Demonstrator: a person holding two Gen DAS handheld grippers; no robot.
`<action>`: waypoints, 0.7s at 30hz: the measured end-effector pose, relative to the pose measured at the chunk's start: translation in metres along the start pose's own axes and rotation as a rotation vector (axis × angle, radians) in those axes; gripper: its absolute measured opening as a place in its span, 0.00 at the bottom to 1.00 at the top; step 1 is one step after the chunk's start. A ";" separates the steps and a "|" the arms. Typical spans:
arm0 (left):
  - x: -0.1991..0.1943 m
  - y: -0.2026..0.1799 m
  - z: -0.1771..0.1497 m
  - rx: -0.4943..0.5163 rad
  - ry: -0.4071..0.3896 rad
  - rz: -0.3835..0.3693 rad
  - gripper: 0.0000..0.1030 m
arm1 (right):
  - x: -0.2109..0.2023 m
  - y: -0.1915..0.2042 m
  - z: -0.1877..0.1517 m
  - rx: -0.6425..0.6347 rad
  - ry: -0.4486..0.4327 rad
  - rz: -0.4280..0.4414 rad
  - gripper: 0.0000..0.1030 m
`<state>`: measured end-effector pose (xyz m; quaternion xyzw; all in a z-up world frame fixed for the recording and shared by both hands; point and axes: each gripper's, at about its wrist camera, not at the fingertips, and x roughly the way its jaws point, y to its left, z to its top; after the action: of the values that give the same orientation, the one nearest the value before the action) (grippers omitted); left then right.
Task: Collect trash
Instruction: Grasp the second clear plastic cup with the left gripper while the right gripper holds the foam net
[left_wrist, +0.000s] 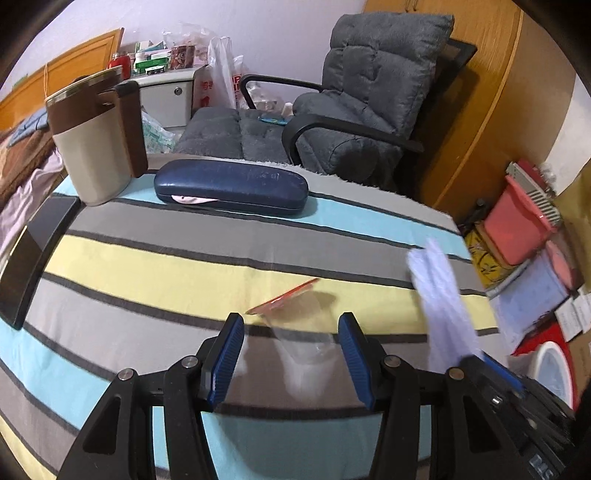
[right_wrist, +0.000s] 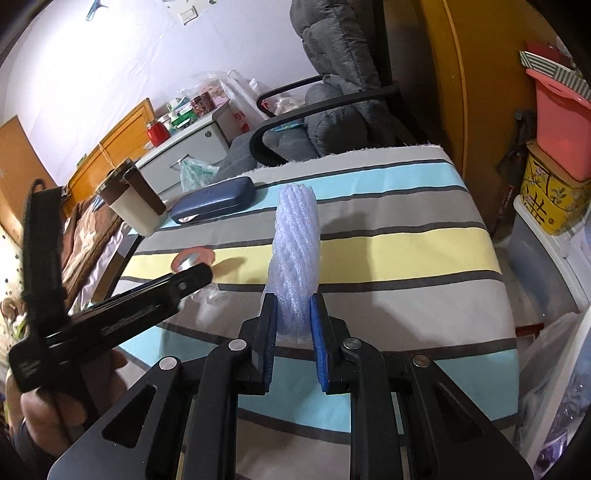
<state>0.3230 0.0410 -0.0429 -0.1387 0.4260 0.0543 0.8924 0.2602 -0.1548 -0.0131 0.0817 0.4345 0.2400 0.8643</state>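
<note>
A clear plastic cup (left_wrist: 306, 354) with an orange-red lid (left_wrist: 284, 297) lies on its side on the striped cloth (left_wrist: 147, 258). My left gripper (left_wrist: 291, 325) is open just above it, a blue pad on either side and neither touching it. In the right wrist view the same lid (right_wrist: 194, 258) shows beyond the left gripper's finger (right_wrist: 192, 277). My right gripper (right_wrist: 293, 306) is shut on a pale lavender foam net sleeve (right_wrist: 295, 240), which stands up from the pads. That sleeve (left_wrist: 439, 295) appears blurred at the right of the left wrist view.
At the cloth's far side stand a beige and brown mug (left_wrist: 92, 147) and a dark blue glasses case (left_wrist: 231, 186). A black flat device (left_wrist: 33, 258) lies on the left edge. A grey padded chair (left_wrist: 351, 110) is behind, with stacked boxes (left_wrist: 517, 225) at the right.
</note>
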 end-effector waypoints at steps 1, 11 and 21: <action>0.002 -0.001 0.001 0.004 0.000 0.004 0.51 | 0.001 -0.001 0.001 0.002 -0.002 0.001 0.19; 0.018 -0.007 0.004 0.067 -0.006 0.050 0.31 | 0.003 -0.009 -0.005 0.018 -0.001 -0.012 0.19; -0.014 -0.008 -0.005 0.093 -0.053 0.003 0.30 | -0.014 -0.006 -0.011 0.000 -0.029 -0.033 0.19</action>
<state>0.3120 0.0319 -0.0330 -0.0952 0.4044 0.0394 0.9088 0.2464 -0.1681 -0.0118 0.0777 0.4233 0.2245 0.8743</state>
